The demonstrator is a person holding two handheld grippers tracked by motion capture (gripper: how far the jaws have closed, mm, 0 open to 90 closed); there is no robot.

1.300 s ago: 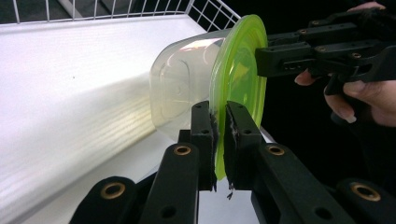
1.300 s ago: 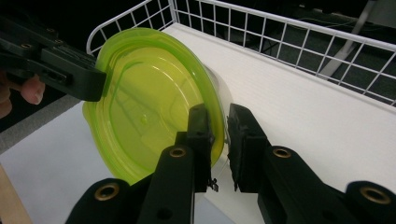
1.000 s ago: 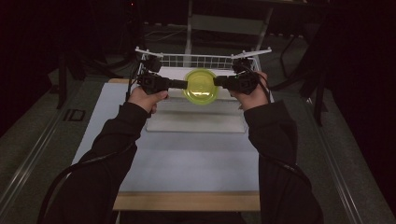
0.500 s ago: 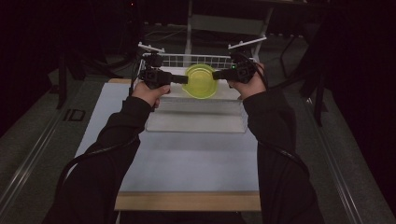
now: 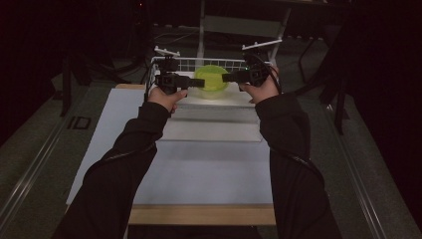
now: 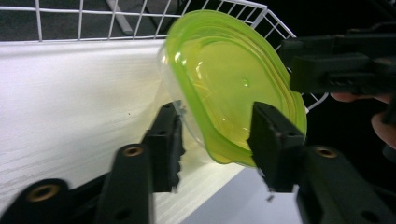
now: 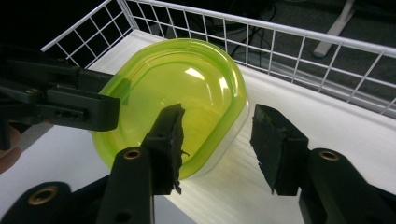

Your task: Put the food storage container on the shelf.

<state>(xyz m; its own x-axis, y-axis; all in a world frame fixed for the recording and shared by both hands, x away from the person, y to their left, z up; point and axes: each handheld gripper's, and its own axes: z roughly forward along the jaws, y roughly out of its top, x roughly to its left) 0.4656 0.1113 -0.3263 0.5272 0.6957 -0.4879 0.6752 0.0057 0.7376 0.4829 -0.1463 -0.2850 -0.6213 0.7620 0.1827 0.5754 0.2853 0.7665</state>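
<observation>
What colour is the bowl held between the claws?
Translucent yellow-green bowl; clearest in the right gripper view.

Yellow-green lidded container point(image 5: 211, 79) sat at the near edge of a white wire basket point(image 5: 175, 62), left gripper point(image 5: 198, 82) at its left side, right gripper point(image 5: 227, 77) at its right, both dark-sleeved forearms stretched forward over a white table point(image 5: 199, 169), dark surroundings.

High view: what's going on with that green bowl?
A person holds the green bowl between two tongs over the white wire basket at the table's far end. The left tongs straddle its near rim; the right tongs straddle the opposite rim. The bowl is tilted, apparently still above the basket's floor.
</observation>
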